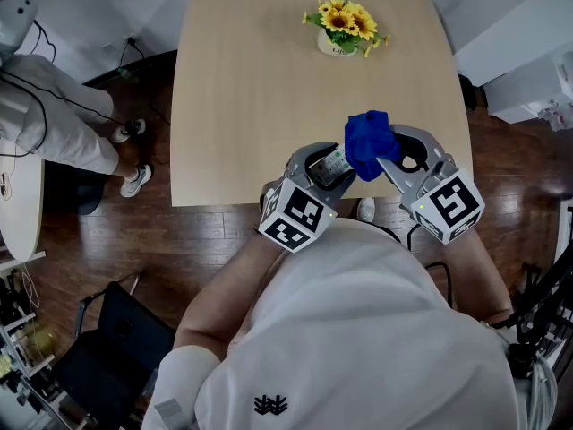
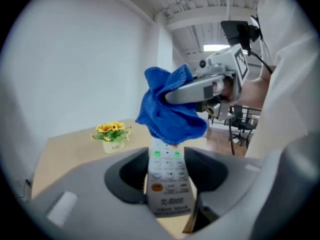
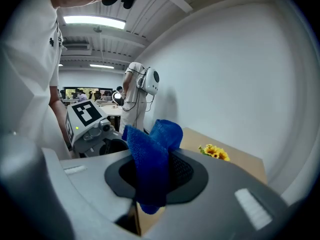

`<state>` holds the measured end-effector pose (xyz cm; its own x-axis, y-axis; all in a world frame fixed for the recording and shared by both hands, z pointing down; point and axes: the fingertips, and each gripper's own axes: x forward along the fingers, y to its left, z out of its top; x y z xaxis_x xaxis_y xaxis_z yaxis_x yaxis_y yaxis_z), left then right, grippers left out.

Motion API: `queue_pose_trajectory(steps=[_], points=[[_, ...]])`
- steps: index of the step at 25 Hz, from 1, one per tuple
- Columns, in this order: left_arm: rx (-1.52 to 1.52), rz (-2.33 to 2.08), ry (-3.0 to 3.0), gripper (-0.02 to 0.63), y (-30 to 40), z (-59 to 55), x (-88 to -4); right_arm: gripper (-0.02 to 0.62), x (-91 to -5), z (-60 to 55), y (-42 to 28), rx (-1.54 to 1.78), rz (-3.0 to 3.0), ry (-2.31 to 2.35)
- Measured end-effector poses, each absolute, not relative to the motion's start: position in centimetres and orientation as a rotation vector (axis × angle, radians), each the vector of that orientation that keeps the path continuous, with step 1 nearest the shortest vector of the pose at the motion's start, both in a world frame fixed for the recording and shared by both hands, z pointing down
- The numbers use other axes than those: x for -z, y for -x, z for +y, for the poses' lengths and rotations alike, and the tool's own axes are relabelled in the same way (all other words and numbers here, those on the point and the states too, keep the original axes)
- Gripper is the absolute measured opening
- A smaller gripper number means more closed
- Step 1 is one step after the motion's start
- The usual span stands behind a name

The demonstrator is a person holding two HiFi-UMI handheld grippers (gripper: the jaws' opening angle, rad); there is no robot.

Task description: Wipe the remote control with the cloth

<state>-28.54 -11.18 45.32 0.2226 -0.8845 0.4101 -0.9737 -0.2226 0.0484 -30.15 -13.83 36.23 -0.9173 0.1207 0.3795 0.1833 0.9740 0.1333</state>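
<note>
Nearest the camera, the person's white shirt [image 1: 358, 330] fills the bottom of the head view, with both forearms reaching toward the table.

The left gripper [image 1: 329, 172] has its 2 jaws partly apart and clamped on the sides of the remote control [image 2: 167, 184]. The remote stands between the pads with its button face up and its far end pointing away toward the table.

Just to the right, the right gripper [image 1: 391, 158] has its jaws closed on the blue cloth [image 1: 369, 143]. In the right gripper view the bunched fabric fills the gap, with folds standing up above the pads and a tail hanging below.

The 2 grippers sit close together over the near edge of the light wooden table [image 1: 251, 106], angled in toward each other. From the left gripper view the cloth lies over the far end of the remote and hides the top of it, and green buttons show just under the blue edge.

Further out the tabletop runs bare to a small white pot of yellow sunflowers [image 1: 345, 27] near the far edge, right of centre.

Off the table's left side, on the dark wood floor [image 1: 179, 240], stands another person [image 1: 63, 124] in light clothes.
</note>
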Motion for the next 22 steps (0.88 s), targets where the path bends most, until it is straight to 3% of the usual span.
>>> queue_pose_trajectory(steps=[13,22], points=[[-0.430,-1.738,-2.154,0.236,28.2,-12.0,-46.6,0.078,-36.7,-23.2,25.3,0.192,-2.717,-0.109],[-0.185,-1.822,-1.755,0.236,31.2,-14.0,-51.7,0.078,-40.6,-24.9,19.3,0.072,-2.638,-0.138]])
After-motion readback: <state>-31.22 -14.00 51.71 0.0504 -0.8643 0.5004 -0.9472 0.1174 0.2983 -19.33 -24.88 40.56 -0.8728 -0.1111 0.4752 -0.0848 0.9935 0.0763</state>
